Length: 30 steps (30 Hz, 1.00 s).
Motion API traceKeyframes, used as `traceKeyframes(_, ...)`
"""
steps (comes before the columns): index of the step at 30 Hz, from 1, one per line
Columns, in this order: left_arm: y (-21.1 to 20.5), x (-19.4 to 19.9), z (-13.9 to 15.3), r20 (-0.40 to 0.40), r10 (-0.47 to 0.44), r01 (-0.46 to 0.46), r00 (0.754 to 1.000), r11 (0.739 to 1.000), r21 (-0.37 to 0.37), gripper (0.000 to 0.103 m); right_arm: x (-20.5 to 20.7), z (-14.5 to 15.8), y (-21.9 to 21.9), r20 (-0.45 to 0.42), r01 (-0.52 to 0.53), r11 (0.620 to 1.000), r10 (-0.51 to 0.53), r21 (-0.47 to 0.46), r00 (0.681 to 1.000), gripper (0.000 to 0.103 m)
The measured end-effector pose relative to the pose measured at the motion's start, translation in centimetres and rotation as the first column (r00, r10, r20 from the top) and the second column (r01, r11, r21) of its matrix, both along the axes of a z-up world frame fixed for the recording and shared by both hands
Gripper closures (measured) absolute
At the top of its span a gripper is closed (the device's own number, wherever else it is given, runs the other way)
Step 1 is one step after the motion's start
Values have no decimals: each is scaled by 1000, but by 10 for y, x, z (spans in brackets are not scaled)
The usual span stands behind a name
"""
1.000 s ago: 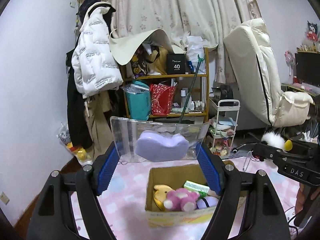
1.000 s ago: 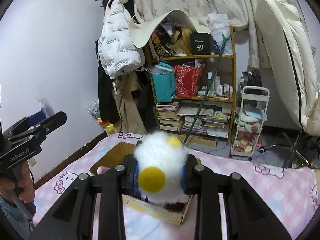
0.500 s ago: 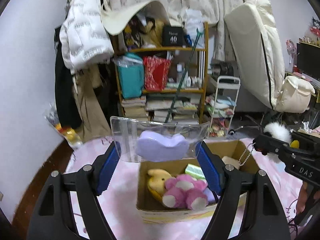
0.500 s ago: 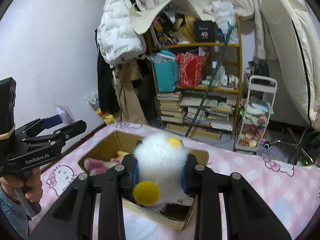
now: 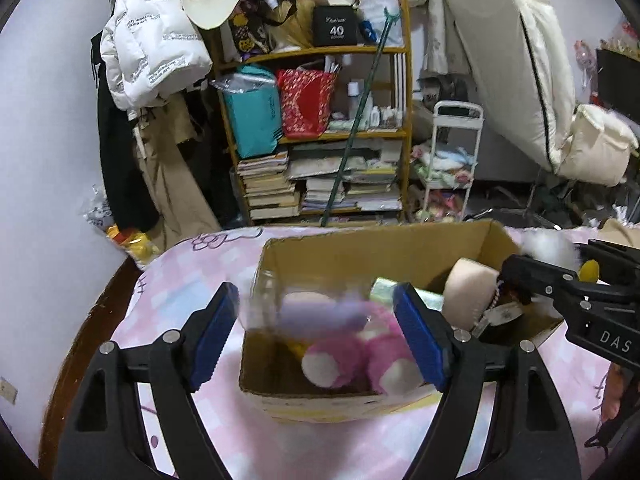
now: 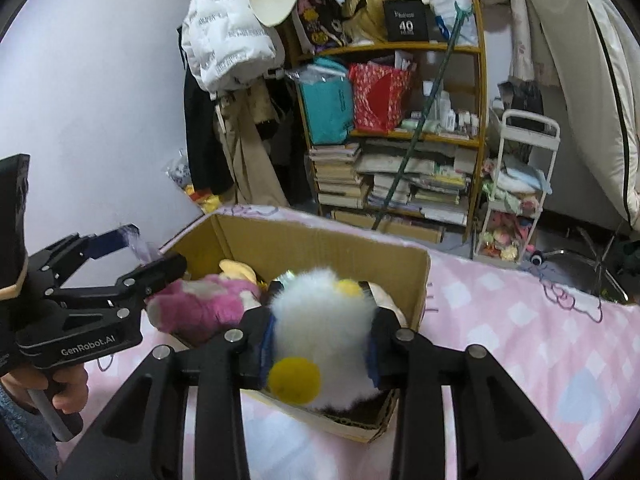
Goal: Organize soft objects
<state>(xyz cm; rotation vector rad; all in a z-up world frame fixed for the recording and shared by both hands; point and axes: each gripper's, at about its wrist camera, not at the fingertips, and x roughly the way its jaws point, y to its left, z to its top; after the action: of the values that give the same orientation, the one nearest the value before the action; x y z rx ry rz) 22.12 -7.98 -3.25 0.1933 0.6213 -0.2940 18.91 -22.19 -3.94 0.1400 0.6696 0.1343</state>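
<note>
An open cardboard box (image 5: 372, 248) (image 6: 320, 240) stands on the pink bed. It holds a pink plush (image 5: 344, 360) (image 6: 200, 304), a yellow plush (image 6: 240, 270) and a beige cushion (image 5: 468, 292). My left gripper (image 5: 316, 328) is open over the box. A purple soft pad in clear packaging (image 5: 316, 310) is blurred between its fingers, dropping into the box. My right gripper (image 6: 320, 340) is shut on a white fluffy toy with yellow pompoms (image 6: 320, 320), above the box's near right corner. It shows in the left wrist view (image 5: 560, 280).
The pink checkered bedspread (image 6: 520, 340) surrounds the box. Behind stand a cluttered wooden shelf (image 5: 320, 128) with books, a white trolley (image 5: 448, 160), hanging coats (image 5: 152, 52) and a cream recliner (image 5: 520, 60).
Both grippers moved down toward the box. The left gripper opened and let go of the purple pad, which is falling into the box. The right gripper still holds the fluffy toy.
</note>
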Motion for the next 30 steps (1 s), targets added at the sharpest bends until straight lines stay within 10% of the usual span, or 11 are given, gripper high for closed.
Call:
traceKeyframes(15, 16, -36, 22, 57, 48, -53, 997, 995, 82, 9, -22, 17, -10, 14, 83, 996, -83, -12, 996, 19)
traceKeyframes(22, 33, -82, 56, 159, 73, -87, 985, 993, 83, 8, -68, 61, -8, 185, 100, 994, -93, -31, 978, 1)
traceKeyframes(30, 59, -132, 97, 243, 132, -135, 961, 991, -5, 1, -109, 109, -2, 280, 139, 990, -126, -28, 952, 0)
